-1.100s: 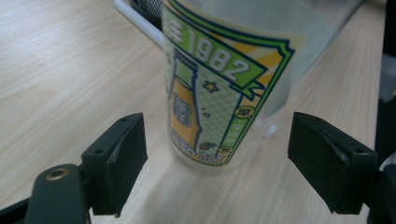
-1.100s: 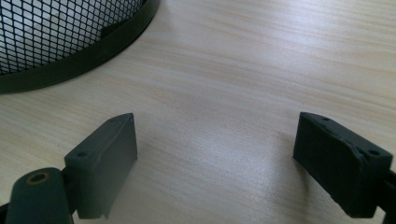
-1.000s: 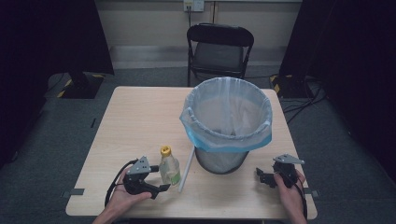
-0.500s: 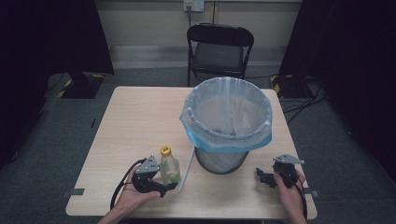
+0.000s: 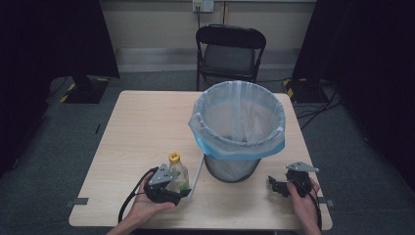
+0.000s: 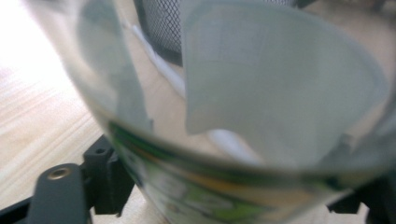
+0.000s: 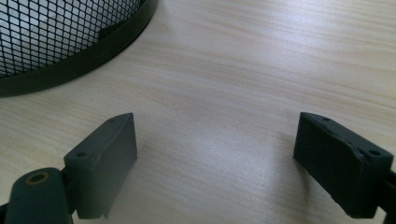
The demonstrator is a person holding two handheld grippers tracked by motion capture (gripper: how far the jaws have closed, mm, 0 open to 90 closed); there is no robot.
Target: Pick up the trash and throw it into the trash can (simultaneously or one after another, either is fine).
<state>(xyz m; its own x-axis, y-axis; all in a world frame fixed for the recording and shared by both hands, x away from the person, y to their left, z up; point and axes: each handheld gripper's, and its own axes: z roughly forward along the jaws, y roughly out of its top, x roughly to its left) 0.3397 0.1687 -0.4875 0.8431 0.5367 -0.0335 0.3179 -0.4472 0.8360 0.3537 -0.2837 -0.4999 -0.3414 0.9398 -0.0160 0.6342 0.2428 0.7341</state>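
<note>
A clear plastic bottle [image 5: 177, 171] with a yellow cap and a green label stands upright near the table's front edge, left of the bin. My left gripper [image 5: 179, 187] has it between its jaws, which have just been closing. In the left gripper view the bottle [image 6: 233, 116] is very close and the black pads lie against its lower sides. My right gripper [image 5: 277, 186] rests in a hand at the front right, and its jaws [image 7: 215, 154] stand wide apart over bare wood with nothing between them.
A black mesh bin [image 5: 237, 161] lined with a clear and blue bag stands mid-table; its base [image 7: 56, 37] is just beyond the right gripper. A white strip [image 5: 197, 174] lies between bottle and bin. A black chair [image 5: 230, 49] stands behind the table [image 5: 142, 122].
My left gripper has slid right until its jaws came around the bottle. The right gripper has kept still.
</note>
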